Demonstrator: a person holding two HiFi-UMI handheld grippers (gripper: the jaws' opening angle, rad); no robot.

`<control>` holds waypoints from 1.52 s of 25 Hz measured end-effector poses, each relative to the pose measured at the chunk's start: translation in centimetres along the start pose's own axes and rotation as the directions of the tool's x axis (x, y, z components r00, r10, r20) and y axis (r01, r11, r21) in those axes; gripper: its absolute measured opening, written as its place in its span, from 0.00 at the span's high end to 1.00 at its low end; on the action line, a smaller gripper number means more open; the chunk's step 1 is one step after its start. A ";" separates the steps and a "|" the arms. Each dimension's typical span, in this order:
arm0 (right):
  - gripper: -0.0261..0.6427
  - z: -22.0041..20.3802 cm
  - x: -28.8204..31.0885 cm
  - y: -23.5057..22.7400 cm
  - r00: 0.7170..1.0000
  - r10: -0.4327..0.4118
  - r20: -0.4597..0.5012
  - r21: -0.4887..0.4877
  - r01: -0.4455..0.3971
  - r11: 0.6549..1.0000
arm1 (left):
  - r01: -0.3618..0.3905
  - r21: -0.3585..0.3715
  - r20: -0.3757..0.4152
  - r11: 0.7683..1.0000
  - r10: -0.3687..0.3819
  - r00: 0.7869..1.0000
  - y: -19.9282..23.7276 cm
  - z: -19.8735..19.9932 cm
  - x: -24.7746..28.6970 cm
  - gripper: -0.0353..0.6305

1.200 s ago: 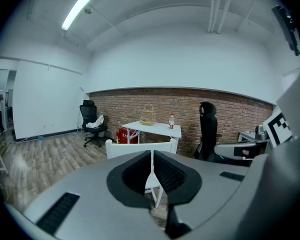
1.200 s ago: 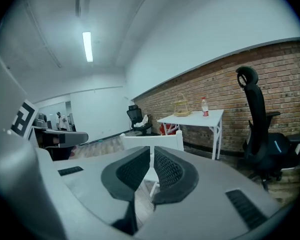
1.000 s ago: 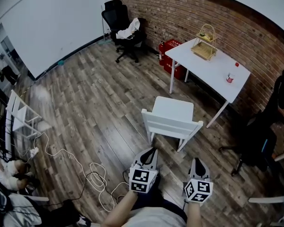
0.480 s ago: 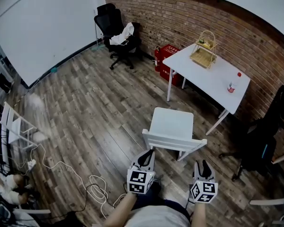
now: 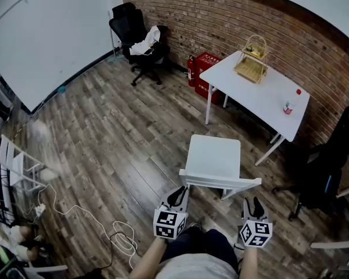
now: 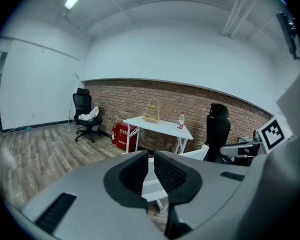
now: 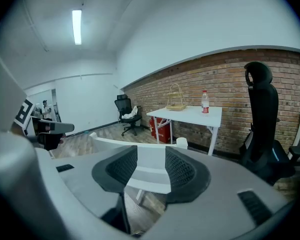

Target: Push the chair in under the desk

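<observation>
A white wooden chair stands on the plank floor, its back rail toward me and its seat facing the white desk by the brick wall. My left gripper is shut and empty, its tip just short of the rail's left end. My right gripper is near the rail's right end; its jaws have just been opening and nothing is between them. In the left gripper view the left gripper points at the chair. The right gripper frames the chair beyond its open jaws.
On the desk sit a wicker basket and a bottle. Red boxes stand beside its left legs. A black office chair is at the right, another at the back left. Cables lie on the floor.
Both grippers have come forward up to the chair's back rail. The right jaws have parted. The chair stands where it was relative to the desk.
</observation>
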State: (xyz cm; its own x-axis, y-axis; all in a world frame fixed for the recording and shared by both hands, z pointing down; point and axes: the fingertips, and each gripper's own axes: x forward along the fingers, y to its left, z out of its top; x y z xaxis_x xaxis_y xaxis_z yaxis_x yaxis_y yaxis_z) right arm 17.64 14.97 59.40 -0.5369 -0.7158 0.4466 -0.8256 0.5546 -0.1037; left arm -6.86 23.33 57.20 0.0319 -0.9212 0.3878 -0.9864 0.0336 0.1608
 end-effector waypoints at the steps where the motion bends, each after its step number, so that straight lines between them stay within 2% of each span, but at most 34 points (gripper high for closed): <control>1: 0.69 -0.1 0.2 -0.1 1.000 0.005 -0.008 0.000 -0.005 1.000 | 0.006 -0.002 -0.008 1.000 -0.006 1.000 0.1 -0.2 0.2 0.90; 8: 0.67 -0.7 1.2 -1.4 0.999 0.030 -0.043 -0.069 -0.033 0.997 | 0.060 -0.025 -0.049 0.998 -0.061 0.997 0.9 -1.6 1.1 0.77; 11: 0.63 -0.4 2.1 -2.7 0.998 0.032 -0.057 -0.062 -0.035 0.997 | 0.052 -0.040 -0.069 0.998 -0.055 0.996 1.5 -1.8 1.6 0.71; 16: 0.56 0.5 4.4 -4.0 0.991 0.104 -0.084 -0.062 -0.109 0.992 | 0.064 -0.030 -0.108 0.997 -0.067 0.992 1.5 -2.0 3.3 0.63; 20: 0.53 0.5 5.8 -4.7 0.978 0.165 -0.129 -0.113 -0.180 0.977 | 0.096 0.001 -0.149 0.995 -0.095 0.984 1.3 -2.5 4.4 0.55; 23: 0.52 -0.2 7.0 -5.1 0.964 0.199 -0.176 -0.169 -0.228 0.959 | 0.098 0.000 -0.164 0.995 -0.097 0.982 2.0 -2.5 5.4 0.52; 26: 0.52 -0.3 7.8 -5.0 0.958 0.211 -0.195 -0.192 -0.248 0.949 | 0.139 -0.016 -0.185 0.990 -0.140 0.973 2.2 -2.8 6.2 0.48; 30: 0.52 -0.1 8.7 -5.4 0.954 0.195 -0.229 -0.219 -0.246 0.944 | 0.160 0.050 -0.246 0.986 -0.143 0.959 2.7 -3.3 7.0 0.46; 35: 0.52 -0.5 10.3 -5.9 0.944 0.209 -0.255 -0.220 -0.267 0.938 | 0.183 0.048 -0.252 0.982 -0.165 0.954 2.5 -3.3 7.1 0.46; 38: 0.52 -0.4 10.4 -5.8 0.937 0.229 -0.262 -0.215 -0.288 0.933 | 0.159 0.045 -0.250 0.986 -0.143 0.958 2.6 -3.3 7.1 0.46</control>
State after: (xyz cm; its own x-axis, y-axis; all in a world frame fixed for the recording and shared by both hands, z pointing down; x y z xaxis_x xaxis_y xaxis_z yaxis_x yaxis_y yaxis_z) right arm 16.94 4.43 65.04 -0.6468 -0.4326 0.6282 -0.5784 0.8151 -0.0342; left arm -8.70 18.17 63.41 0.2121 -0.7902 0.5750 -0.9750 -0.1313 0.1793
